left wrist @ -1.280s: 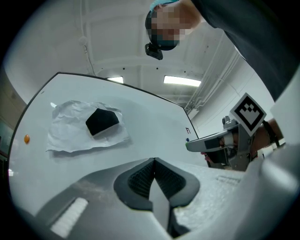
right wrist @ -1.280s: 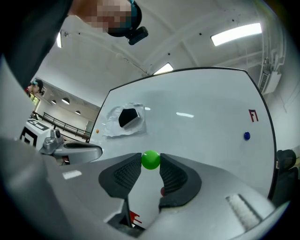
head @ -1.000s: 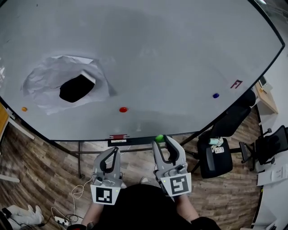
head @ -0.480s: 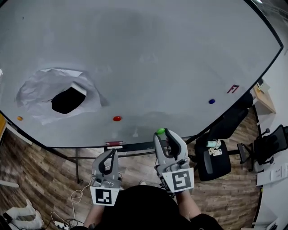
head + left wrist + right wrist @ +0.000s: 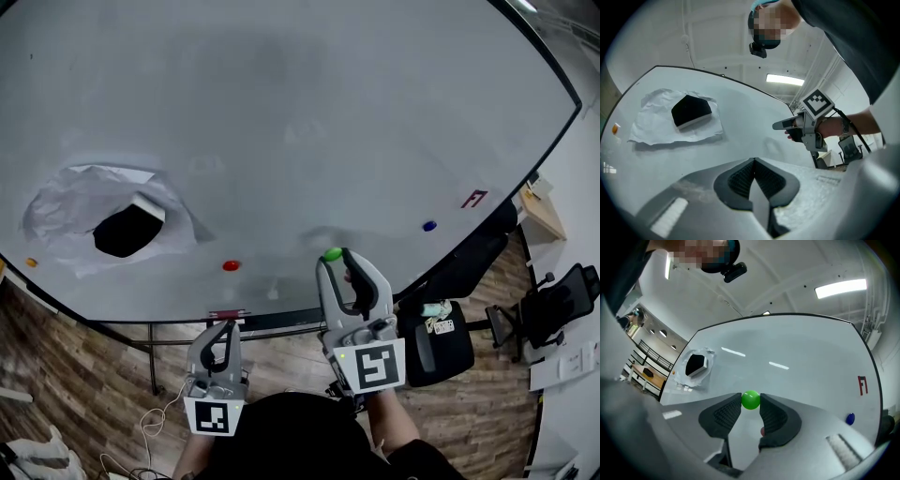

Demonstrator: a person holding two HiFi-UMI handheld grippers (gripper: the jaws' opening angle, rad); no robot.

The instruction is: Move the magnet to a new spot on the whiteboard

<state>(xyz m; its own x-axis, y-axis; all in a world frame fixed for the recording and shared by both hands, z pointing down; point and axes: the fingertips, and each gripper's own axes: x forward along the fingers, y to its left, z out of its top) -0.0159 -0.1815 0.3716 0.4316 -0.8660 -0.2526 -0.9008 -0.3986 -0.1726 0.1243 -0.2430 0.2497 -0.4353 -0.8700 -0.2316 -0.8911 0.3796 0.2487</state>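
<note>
Head view: the right tool (image 5: pixel 336 257), at lower centre of the frame, pinches the green magnet (image 5: pixel 332 254) at its tips, over the lower part of the whiteboard (image 5: pixel 281 112). Whether the magnet touches the board cannot be told. The left tool (image 5: pixel 225 330) sits lower left, below the board's edge. A red magnet (image 5: pixel 231 265) and a blue magnet (image 5: pixel 429 226) sit on the board.

Left gripper view: the pads are pressed together with nothing between them.

Right gripper view: both pads bear on the green magnet at frame centre.

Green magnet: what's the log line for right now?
right gripper: shut on green magnet | left gripper: shut, empty | red magnet: on whiteboard
</note>
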